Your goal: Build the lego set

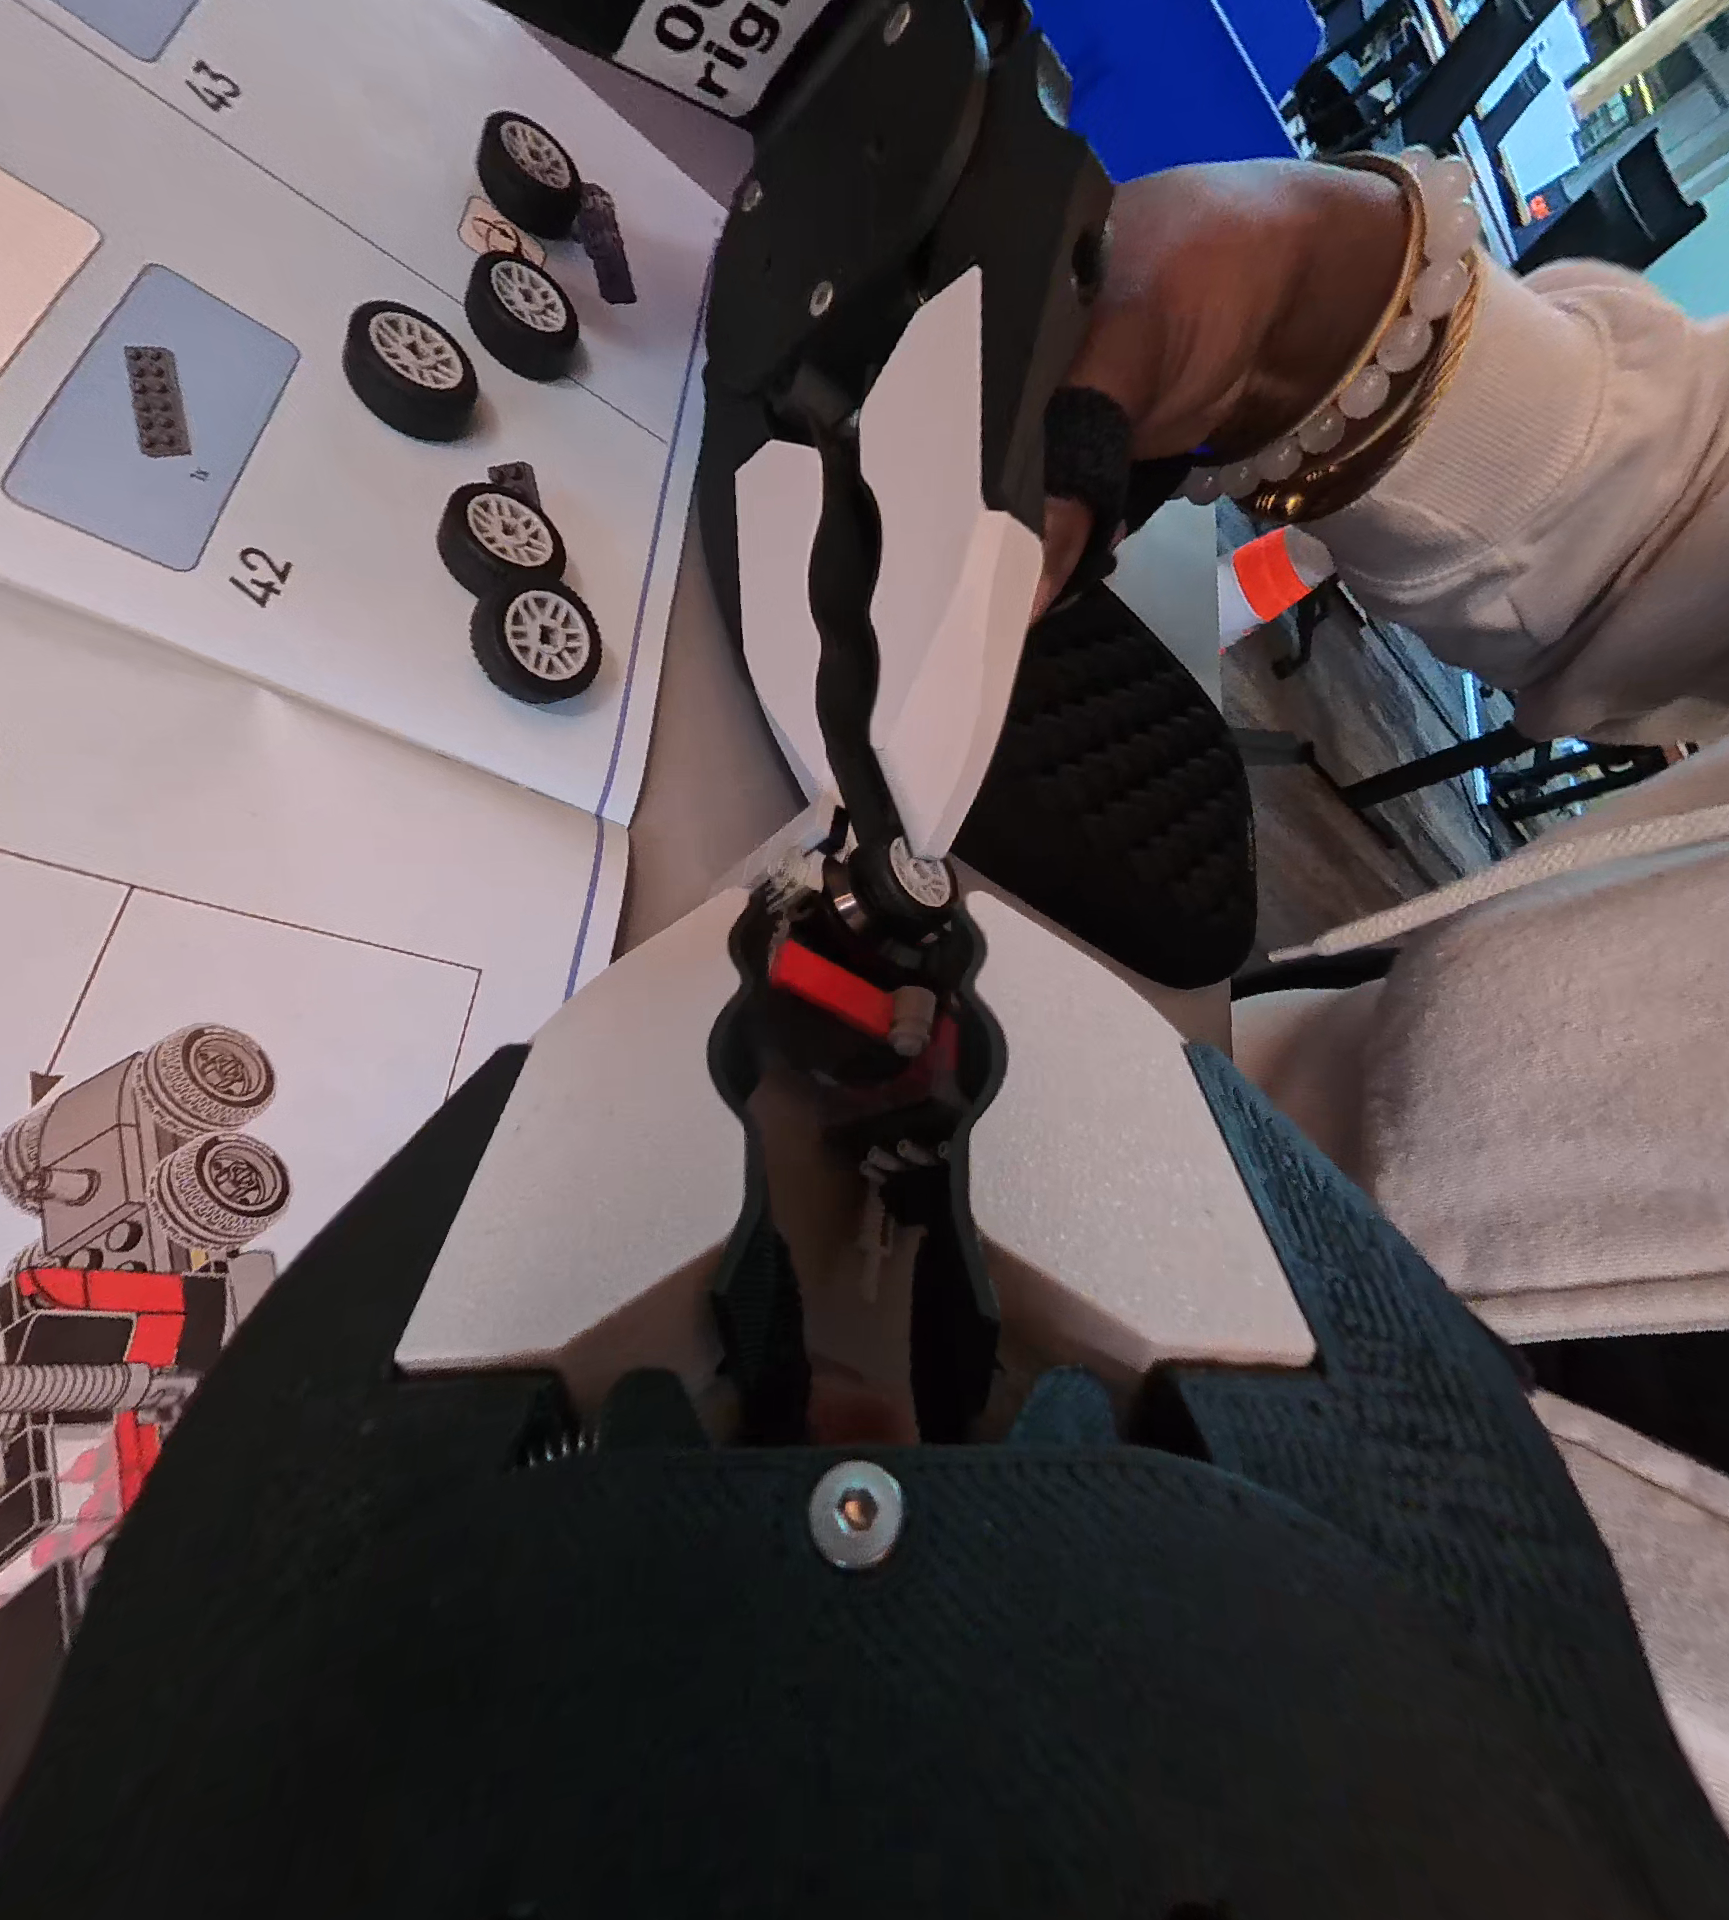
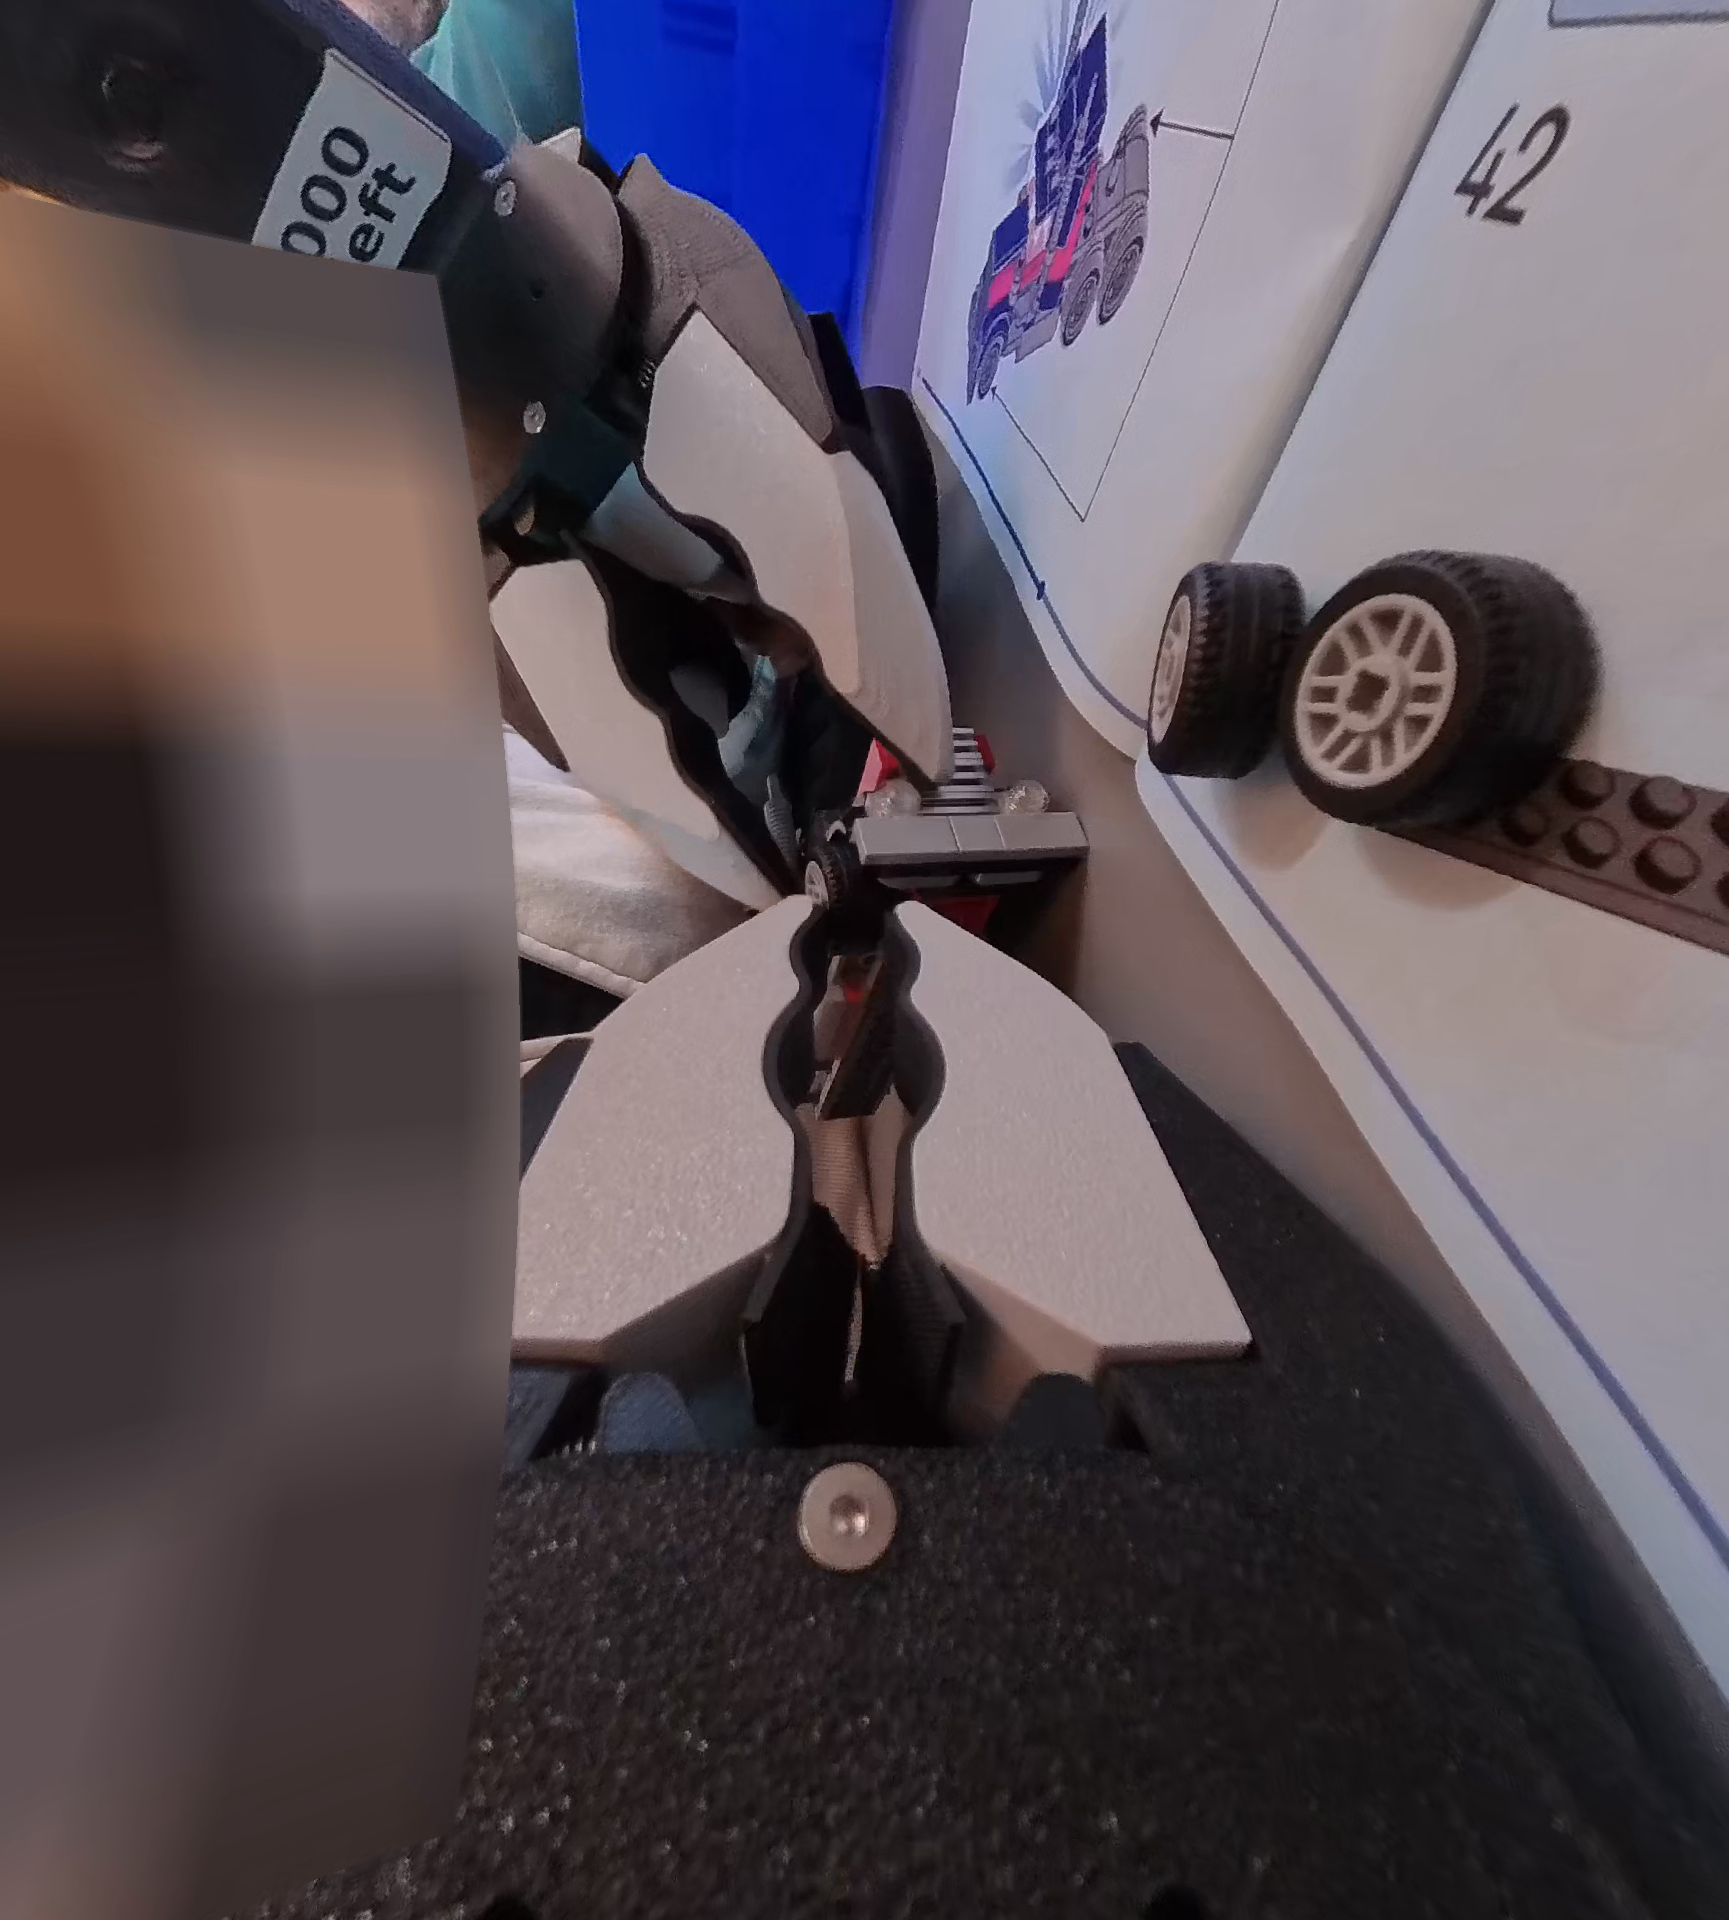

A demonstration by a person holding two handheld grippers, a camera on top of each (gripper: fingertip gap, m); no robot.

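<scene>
A blue panel (image 1: 1151, 62) stands at the far side. Beside the table (image 1: 673, 727), a person's cream sleeve (image 1: 1566, 499) shows with a gold bangle (image 1: 1400, 343) and a white bead bracelet (image 1: 1359, 395) at the wrist.

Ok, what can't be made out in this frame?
- Model: mostly hidden between the left gripper's fingers in the left wrist view; its shape is unclear.
- Wheel seating: right gripper tips cover it; too small in the right wrist view to tell whether it is on.
- Left part of the right wrist view: covered by a blur patch.
- Booklet: cut by the edges in both views.
- Plate: partly behind a wheel.
</scene>
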